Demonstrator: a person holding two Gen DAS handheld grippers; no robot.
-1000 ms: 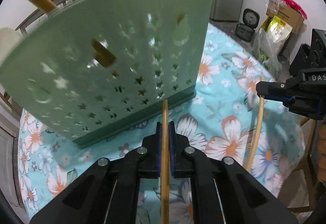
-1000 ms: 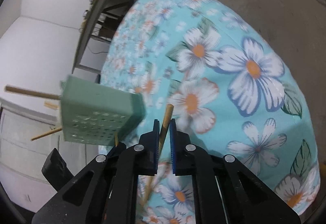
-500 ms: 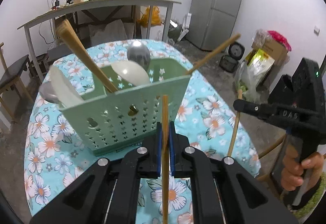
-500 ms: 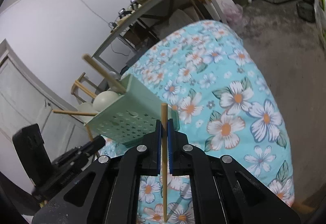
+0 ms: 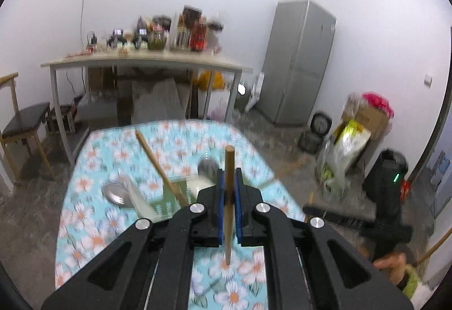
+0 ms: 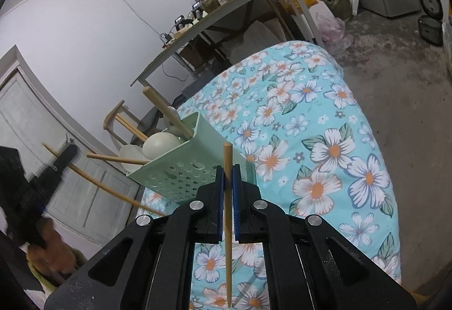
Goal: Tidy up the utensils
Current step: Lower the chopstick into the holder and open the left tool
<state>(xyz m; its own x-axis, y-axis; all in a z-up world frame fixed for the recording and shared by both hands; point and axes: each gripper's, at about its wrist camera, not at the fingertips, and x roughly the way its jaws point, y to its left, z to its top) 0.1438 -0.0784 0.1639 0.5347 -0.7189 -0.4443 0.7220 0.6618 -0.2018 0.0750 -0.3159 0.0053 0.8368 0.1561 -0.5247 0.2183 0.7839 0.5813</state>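
Note:
My left gripper [image 5: 229, 173] is shut on a wooden chopstick [image 5: 228, 159] that stands upright between its blue pads. It hovers above the green perforated utensil basket [image 5: 166, 198], which holds metal spoons [image 5: 114, 194], a white spoon [image 5: 141, 204] and a wooden handle [image 5: 159, 166]. My right gripper [image 6: 227, 168] is shut on a second chopstick [image 6: 226, 153], to the right of the basket [image 6: 180, 171] and near it. The left gripper [image 6: 42, 168] shows blurred at that view's left edge, its chopstick [image 6: 99, 185] sticking out. A hand [image 5: 391, 262] holds the right gripper [image 5: 339, 218].
The round table wears a turquoise floral cloth [image 6: 325, 140]. Behind it stands a side table [image 5: 147, 63] loaded with jars, a grey fridge [image 5: 299, 64], a chair [image 5: 22, 123], and bags and boxes [image 5: 356, 135] on the floor. A white door [image 6: 28, 112] is at the left.
Both grippers rose with their chopsticks. The left one went from facing the basket's side to looking down over its top. The right one rolled upright, then held nearly still.

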